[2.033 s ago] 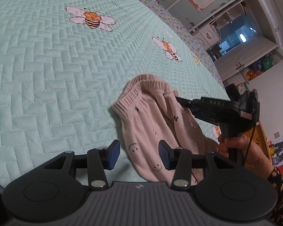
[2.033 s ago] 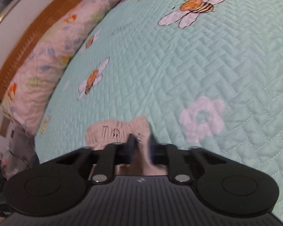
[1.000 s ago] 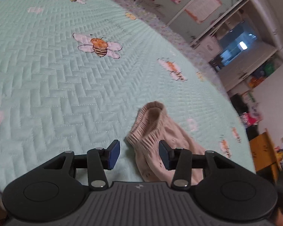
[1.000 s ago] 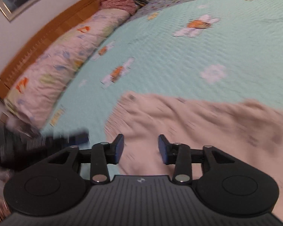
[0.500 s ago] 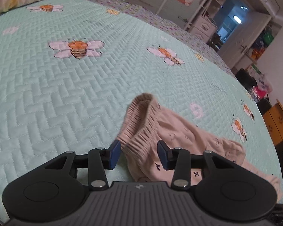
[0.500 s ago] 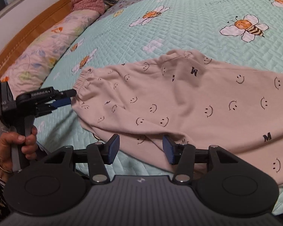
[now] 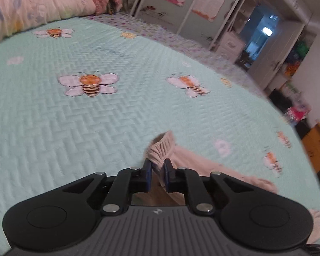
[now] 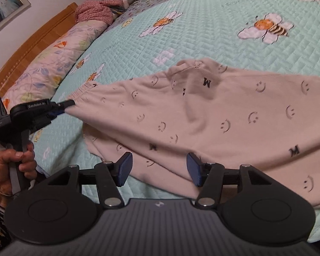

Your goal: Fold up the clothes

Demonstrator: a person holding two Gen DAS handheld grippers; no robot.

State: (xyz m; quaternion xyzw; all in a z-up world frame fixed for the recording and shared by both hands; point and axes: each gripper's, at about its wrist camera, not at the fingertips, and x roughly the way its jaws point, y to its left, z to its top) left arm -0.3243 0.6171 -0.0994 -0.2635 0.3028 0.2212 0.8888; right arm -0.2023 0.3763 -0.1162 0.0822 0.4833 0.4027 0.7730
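While the pink pants (image 8: 213, 111) lie spread across the bed (image 8: 202, 32), the left gripper (image 7: 157, 171) is closing on the elastic waistband (image 7: 160, 149), probably to anchor that corner for folding. Right gripper (image 8: 159, 167) is opening over the near edge, nothing pinched, looks ready to grab the lower waist corner.

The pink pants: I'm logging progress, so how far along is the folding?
Done: the pink pants lie spread on the quilt. In hand: the left tool is closing on the waistband; the right tool is opening, gripping nothing. Left: every fold.
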